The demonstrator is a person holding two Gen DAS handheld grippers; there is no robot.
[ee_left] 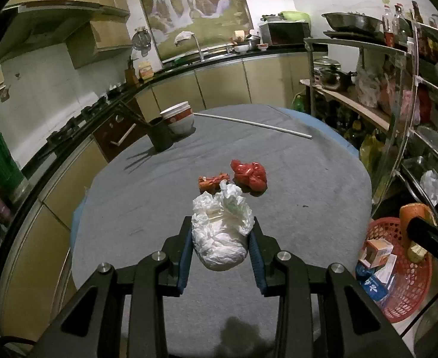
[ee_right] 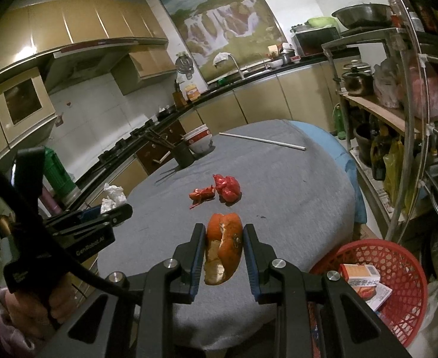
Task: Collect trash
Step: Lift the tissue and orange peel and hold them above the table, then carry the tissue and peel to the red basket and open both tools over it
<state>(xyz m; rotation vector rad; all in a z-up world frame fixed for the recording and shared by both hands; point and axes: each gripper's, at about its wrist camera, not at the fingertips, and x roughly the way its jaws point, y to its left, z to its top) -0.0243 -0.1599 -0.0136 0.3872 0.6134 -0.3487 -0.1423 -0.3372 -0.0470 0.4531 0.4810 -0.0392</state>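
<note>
1. While the left gripper (ee_left: 222, 232) pinches a crumpled white tissue wad (ee_left: 220, 229) between its blue pads, the wad hangs clear above the grey tablecloth (ee_left: 308, 179).
2. Right gripper (ee_right: 224, 247) is clamped on a piece of orange peel (ee_right: 223, 247), pith side showing at its lower end.
3. Ahead of both grippers on the cloth: crumpled red plastic bag (ee_left: 249, 174), and just left of it a small twisted orange-red wrapper (ee_left: 211, 181), close together.
4. Red mesh basket (ee_right: 397, 292) sits lower right of the right gripper, off the table edge, holding small cartons (ee_right: 360, 273).
5. Far ahead: dark chopstick holder (ee_left: 160, 134), stacked bowls (ee_left: 180, 117), white rod (ee_left: 251, 123).
</note>
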